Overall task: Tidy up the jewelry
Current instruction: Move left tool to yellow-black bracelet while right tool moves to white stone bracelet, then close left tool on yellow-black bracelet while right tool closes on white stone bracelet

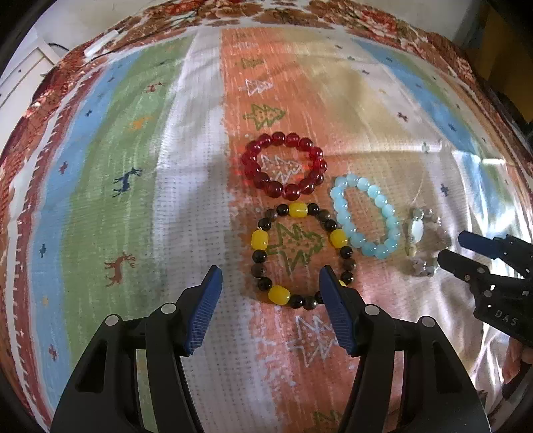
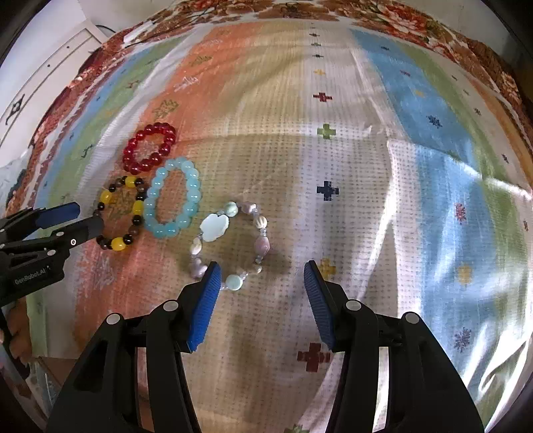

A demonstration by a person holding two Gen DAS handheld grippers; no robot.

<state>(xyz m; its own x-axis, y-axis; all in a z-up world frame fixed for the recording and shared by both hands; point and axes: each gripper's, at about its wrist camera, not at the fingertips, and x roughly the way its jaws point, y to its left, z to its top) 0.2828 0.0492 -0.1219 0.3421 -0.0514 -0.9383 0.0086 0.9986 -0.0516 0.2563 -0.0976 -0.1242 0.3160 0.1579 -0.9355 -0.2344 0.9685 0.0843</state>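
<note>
Several bead bracelets lie together on a striped cloth. A red bracelet (image 1: 283,165) (image 2: 149,147) is farthest. A black and yellow bracelet (image 1: 301,256) (image 2: 120,213) lies just in front of my open, empty left gripper (image 1: 269,283) (image 2: 85,216). A light blue bracelet (image 1: 366,215) (image 2: 174,198) lies to its right. A pale mixed-stone bracelet (image 2: 230,243) (image 1: 420,244) lies just ahead of my open, empty right gripper (image 2: 262,278) (image 1: 453,248), whose left finger (image 2: 208,293) overlaps its near edge.
The cloth (image 2: 349,160) has coloured stripes with trees, deer and crosses and is covered by shiny clear plastic. A floral border (image 1: 266,13) runs round its far edge. White furniture (image 2: 43,73) stands at the far left.
</note>
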